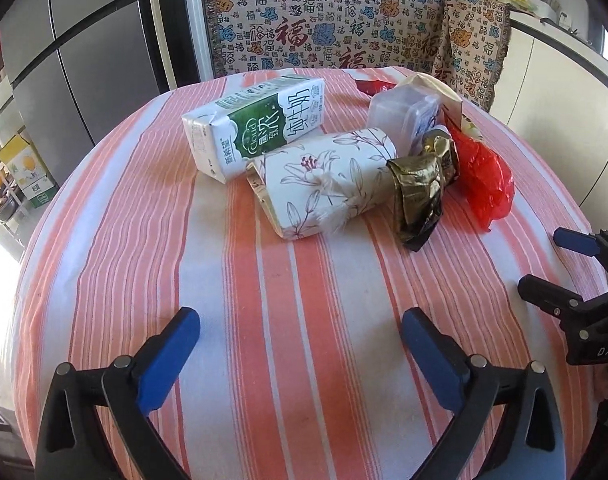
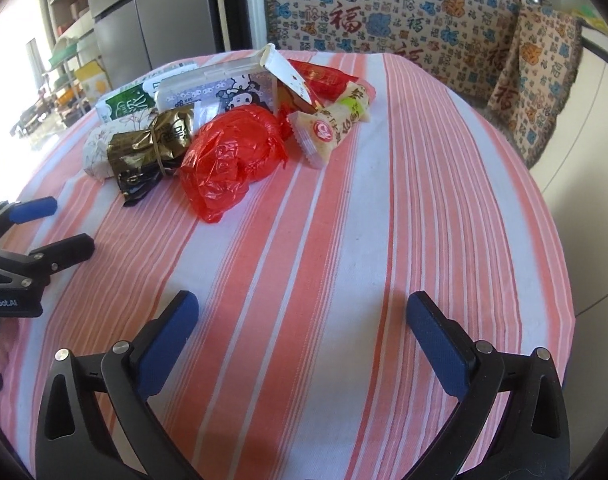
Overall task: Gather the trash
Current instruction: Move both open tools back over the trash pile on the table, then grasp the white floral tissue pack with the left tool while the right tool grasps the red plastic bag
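A heap of trash lies on the striped tablecloth [image 1: 264, 300]. In it are a green and white milk carton [image 1: 256, 128], a flowered tissue pack [image 1: 327, 180], a crumpled gold wrapper [image 1: 419, 192], a red plastic bag [image 2: 232, 160], a clear plastic box [image 2: 220, 88] and a cream snack packet [image 2: 335, 124]. My left gripper [image 1: 302, 332] stands open over bare cloth, well short of the heap. My right gripper [image 2: 304, 316] is open too, nothing between its blue pads. Each gripper shows at the edge of the other's view.
A patterned cloth with red characters [image 1: 327, 28] covers furniture behind the table. A grey fridge [image 1: 72, 52] stands at the left, with boxes on the floor [image 1: 28, 172]. White cabinets [image 1: 555, 92] are at the right. The table edge curves away on both sides.
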Demonstrator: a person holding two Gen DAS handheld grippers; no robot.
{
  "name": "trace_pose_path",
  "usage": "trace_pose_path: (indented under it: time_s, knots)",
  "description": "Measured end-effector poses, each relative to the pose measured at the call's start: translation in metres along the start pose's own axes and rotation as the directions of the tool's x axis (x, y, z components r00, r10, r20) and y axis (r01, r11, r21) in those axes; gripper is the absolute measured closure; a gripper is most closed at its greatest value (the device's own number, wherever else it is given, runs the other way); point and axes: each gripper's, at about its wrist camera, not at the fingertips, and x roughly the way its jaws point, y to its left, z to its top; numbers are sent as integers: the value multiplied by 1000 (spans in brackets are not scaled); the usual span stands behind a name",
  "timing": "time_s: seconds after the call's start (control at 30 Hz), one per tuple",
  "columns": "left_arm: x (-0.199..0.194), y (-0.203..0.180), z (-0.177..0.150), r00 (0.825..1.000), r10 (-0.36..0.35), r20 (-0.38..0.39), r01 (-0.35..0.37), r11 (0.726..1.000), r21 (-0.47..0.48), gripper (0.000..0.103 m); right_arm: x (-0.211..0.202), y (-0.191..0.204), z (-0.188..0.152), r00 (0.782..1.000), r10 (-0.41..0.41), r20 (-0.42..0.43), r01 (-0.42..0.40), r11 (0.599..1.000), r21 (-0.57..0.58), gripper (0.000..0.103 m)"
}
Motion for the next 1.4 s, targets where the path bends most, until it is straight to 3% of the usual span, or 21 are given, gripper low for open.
trace_pose_path:
  time_s: [0.07, 0.23, 0.33, 0.47, 0.77, 0.83, 0.9, 1.0, 1.17, 1.23, 1.4]
  knots:
    - [0, 1, 1, 1000, -16, -4, 16, 1000, 17, 0, 0, 1, 0, 1000, 0, 0, 0, 1000, 0, 1]
    - [13, 15, 21, 992, -121, -21, 123, 979, 166, 0, 1, 1, 1, 1000, 1, -1, -1, 1000, 0, 1]
    - [24, 23, 39, 992, -127, -24, 129, 964, 233, 0, 1, 1, 1, 1000, 1, -1, -1, 1000, 0, 1]
    - [43, 33, 65, 980, -183, -76, 197, 945, 263, 0, 1, 1, 2, 1000, 0, -1, 0, 1000, 1, 1]
    - [53, 10, 84, 983, -179, -31, 176, 893, 414, 1, 1, 1, 1, 1000, 0, -1, 0, 1000, 1, 1]
    - [51, 4, 81, 982, -187, -18, 176, 886, 429, 5, 1, 1, 1, 1000, 1, -1, -1, 1000, 2, 1]
    - [49, 4, 79, 977, -214, -13, 200, 886, 419, 24, 1, 1, 1, 1000, 1, -1, -1, 1000, 1, 1]
    - [44, 5, 74, 979, -204, 8, 185, 904, 385, 31, 1, 1, 1, 1000, 1, -1, -1, 1000, 1, 1]
    - [23, 10, 52, 989, -142, 39, 127, 959, 254, 34, 1, 0, 1, 1000, 2, -1, -2, 1000, 1, 1]
    - [12, 12, 38, 995, -83, 49, 74, 982, 174, 34, 1, 0, 1, 1000, 1, 0, -1, 1000, 2, 1]
    - [-12, 15, 4, 998, 35, 55, -38, 998, 51, 32, 1, 1, 1, 1000, 1, 0, -1, 1000, 2, 1]
